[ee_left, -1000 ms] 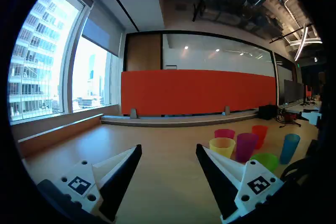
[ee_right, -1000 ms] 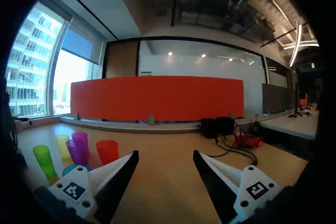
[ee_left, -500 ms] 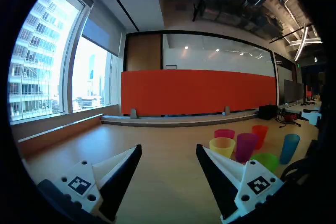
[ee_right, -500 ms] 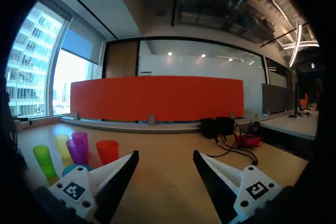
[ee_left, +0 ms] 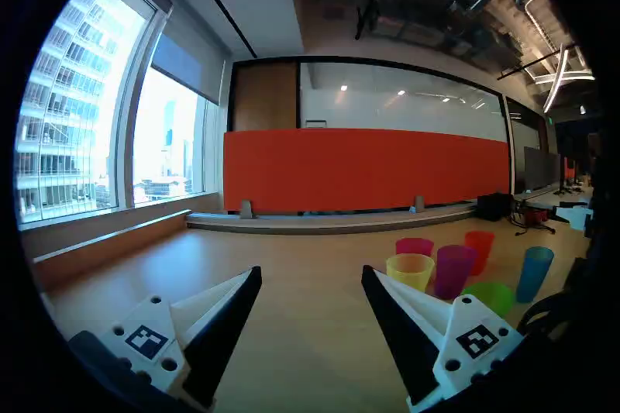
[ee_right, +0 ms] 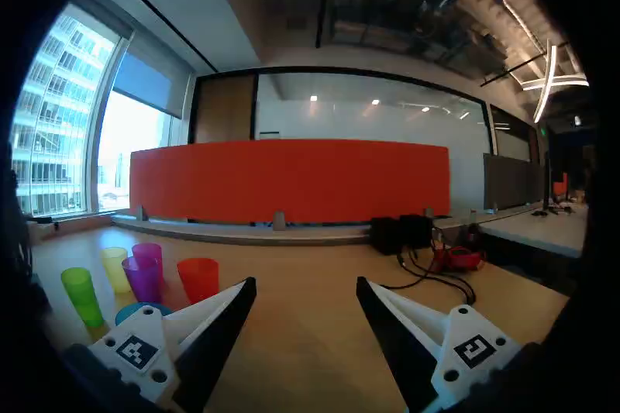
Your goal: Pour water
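Note:
Several coloured plastic cups stand in a cluster on a wooden table (ee_left: pixel 310 312). In the left gripper view they lie ahead to the right: yellow cup (ee_left: pixel 410 270), purple cup (ee_left: pixel 453 270), magenta cup (ee_left: pixel 415 246), red cup (ee_left: pixel 479 249), blue cup (ee_left: pixel 535 272), green cup (ee_left: pixel 490 297). My left gripper (ee_left: pixel 310 293) is open, empty, left of them. In the right gripper view the cups are at the left: green cup (ee_right: pixel 81 296), yellow cup (ee_right: pixel 116 268), purple cup (ee_right: pixel 142 277), red cup (ee_right: pixel 198 279), blue cup (ee_right: pixel 139 311) behind a finger. My right gripper (ee_right: pixel 304 297) is open and empty.
An orange partition (ee_left: pixel 364 169) runs along the table's far edge. Black boxes and tangled cables (ee_right: pixel 422 254) lie at the right in the right gripper view. A large window (ee_left: pixel 85 118) is at the left. A white desk (ee_right: pixel 542 231) stands further right.

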